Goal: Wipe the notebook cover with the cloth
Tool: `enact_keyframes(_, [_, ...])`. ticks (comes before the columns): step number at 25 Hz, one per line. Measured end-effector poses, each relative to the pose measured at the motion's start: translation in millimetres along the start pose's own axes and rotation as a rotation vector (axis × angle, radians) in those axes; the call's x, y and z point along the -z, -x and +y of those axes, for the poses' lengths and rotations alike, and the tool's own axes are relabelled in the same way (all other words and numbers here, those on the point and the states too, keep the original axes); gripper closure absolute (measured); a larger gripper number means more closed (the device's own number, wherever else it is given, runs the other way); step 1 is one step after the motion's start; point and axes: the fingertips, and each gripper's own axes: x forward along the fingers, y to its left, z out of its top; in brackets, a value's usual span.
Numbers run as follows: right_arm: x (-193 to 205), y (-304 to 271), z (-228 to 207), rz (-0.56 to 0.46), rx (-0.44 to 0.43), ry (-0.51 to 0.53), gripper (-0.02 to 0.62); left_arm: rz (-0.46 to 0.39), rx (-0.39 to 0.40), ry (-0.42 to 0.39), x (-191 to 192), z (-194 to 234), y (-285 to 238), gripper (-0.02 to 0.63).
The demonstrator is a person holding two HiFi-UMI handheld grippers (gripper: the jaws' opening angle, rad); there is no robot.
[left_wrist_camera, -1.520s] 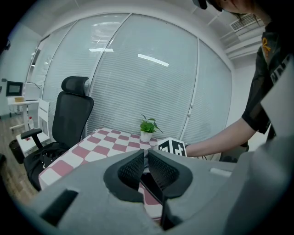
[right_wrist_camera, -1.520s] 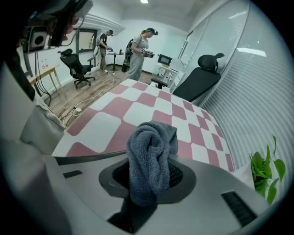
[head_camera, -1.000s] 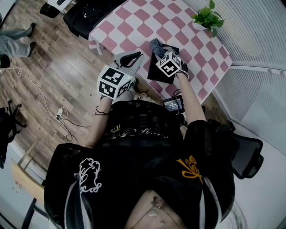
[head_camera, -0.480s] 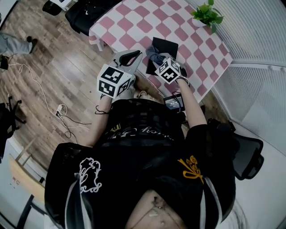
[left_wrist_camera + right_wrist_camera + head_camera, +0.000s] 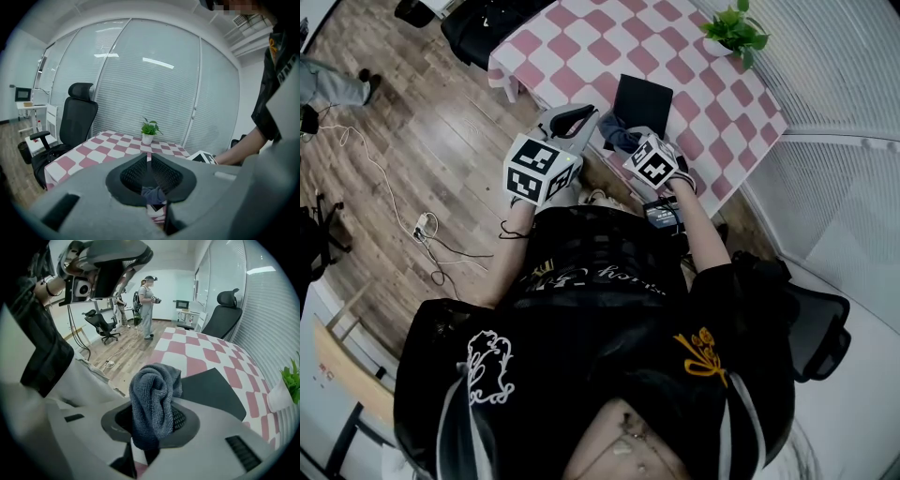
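The black notebook [image 5: 639, 98] lies flat on the pink-and-white checkered table [image 5: 581, 42], its cover showing whole. My right gripper [image 5: 628, 142] is at the table's near edge, just short of the notebook, shut on a bunched grey cloth [image 5: 621, 137]. In the right gripper view the cloth [image 5: 154, 399] stands up between the jaws, with the notebook [image 5: 213, 390] beyond it. My left gripper [image 5: 572, 120] hovers left of the notebook by the table edge, its jaws shut and holding nothing. In the left gripper view the left gripper [image 5: 149, 157] has its tips meeting, and the cloth [image 5: 153, 193] shows below them.
A potted plant [image 5: 733, 37] stands at the table's far right corner by the blinds. A black office chair [image 5: 70, 126] stands at the table's far left end, another [image 5: 816, 328] behind me to the right. A person [image 5: 146, 305] stands across the room on the wooden floor [image 5: 412, 141].
My right gripper has drawn the cloth back across the notebook toward the table's near edge, leaving the cover uncovered. The left gripper has stayed put.
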Motion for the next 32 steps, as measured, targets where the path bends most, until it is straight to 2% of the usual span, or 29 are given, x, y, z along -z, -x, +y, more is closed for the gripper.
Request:
enact_keyframes(8, [2.4, 0.5, 18.3, -0.003, -0.042, -0.023, 0.505, 0.001, 0.013, -0.011, -2.7, -4.4, -2.0, 0.583])
enact_keyframes(11, [3.7, 4.2, 12.4, -0.034, -0.043, -0.109, 0.505, 0.008, 0.024, -0.015, -3.4, -8.1, -3.3, 0.583])
enact_keyframes(15, [1.8, 22.0, -26.3, -0.122, 0.029, -0.29, 0.505, 0.013, 0.048, -0.025, -5.5, -9.8, -9.2, 0.583])
enact_keyframes(19, [10.0, 32.3, -81.7, -0.098, 0.152, -0.32, 0.505, 0.023, 0.066, -0.036, -6.1, -8.3, -17.3, 0.583])
enact_keyframes(23, [16.0, 34.7, -127.4, -0.053, 0.236, -0.369, 0.505, 0.03, 0.079, -0.036, -8.2, -7.3, -23.6, 0.583])
enact_keyframes(29, [29.9, 12.2, -161.4, 0.066, 0.28, -0.437, 0.505, 0.038, 0.078, -0.024, -8.2, 0.3, -29.9, 0.583])
enact_keyframes(32, [33.8, 11.2, -162.0, 0.064, 0.274, -0.495, 0.505, 0.037, 0.076, -0.018, -9.4, 1.4, -29.5, 0.583])
